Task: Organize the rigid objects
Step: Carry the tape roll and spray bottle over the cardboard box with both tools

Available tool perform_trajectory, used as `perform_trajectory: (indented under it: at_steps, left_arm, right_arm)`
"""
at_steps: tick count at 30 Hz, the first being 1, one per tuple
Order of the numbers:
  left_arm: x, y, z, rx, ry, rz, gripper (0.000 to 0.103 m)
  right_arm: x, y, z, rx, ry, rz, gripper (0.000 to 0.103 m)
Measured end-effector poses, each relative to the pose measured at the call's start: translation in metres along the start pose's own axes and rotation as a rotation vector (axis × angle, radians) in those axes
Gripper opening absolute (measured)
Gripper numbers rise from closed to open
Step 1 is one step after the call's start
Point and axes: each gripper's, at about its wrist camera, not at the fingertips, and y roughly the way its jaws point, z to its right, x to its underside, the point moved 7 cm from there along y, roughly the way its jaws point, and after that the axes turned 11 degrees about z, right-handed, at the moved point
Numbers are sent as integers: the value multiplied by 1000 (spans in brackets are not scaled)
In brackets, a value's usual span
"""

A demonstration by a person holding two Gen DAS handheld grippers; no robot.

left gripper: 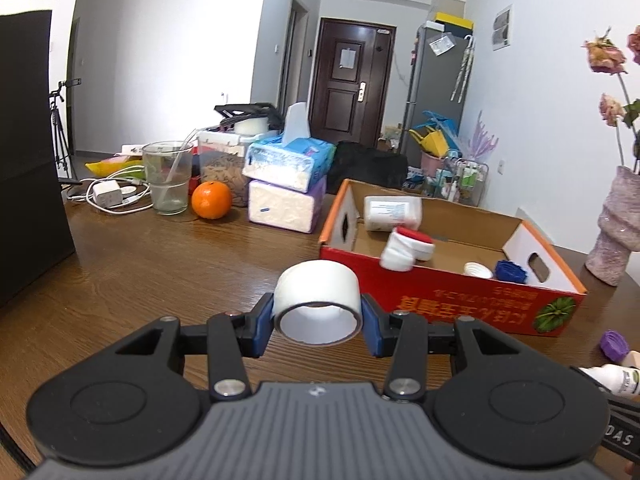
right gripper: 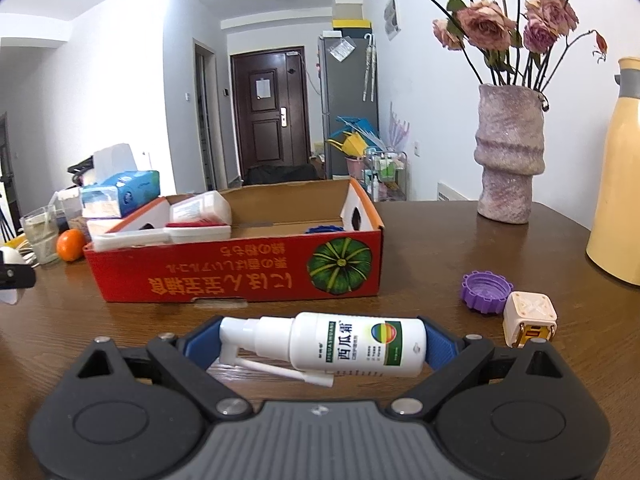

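The left gripper point(left gripper: 318, 322) is clamped on a roll of white tape point(left gripper: 318, 306), held clear of the wooden table point(left gripper: 160, 264). Ahead of its jaws sits the red cardboard box point(left gripper: 452, 300). The right gripper point(right gripper: 320, 346) squeezes a white spray bottle point(right gripper: 352, 344) lying crosswise between its pads; a purple cap point(right gripper: 486, 291) and cream cube point(right gripper: 529, 320) lie just right.

left hand-held gripper point(left gripper: 318, 322): pads clamped, tilted down | right hand-held gripper point(right gripper: 320, 344): pads clamped, tilted down
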Motion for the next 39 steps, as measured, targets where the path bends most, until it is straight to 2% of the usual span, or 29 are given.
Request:
perform_trajectory:
  at_steps: [19, 39]
  left_arm:
    - [-25, 5, 48, 67, 14, 36, 45]
    - [-43, 52, 64, 62, -14, 57, 45]
  right_arm:
    - [-36, -5, -14, -43, -12, 79, 98]
    - [-62, 41, -24, -35, -9, 135, 98]
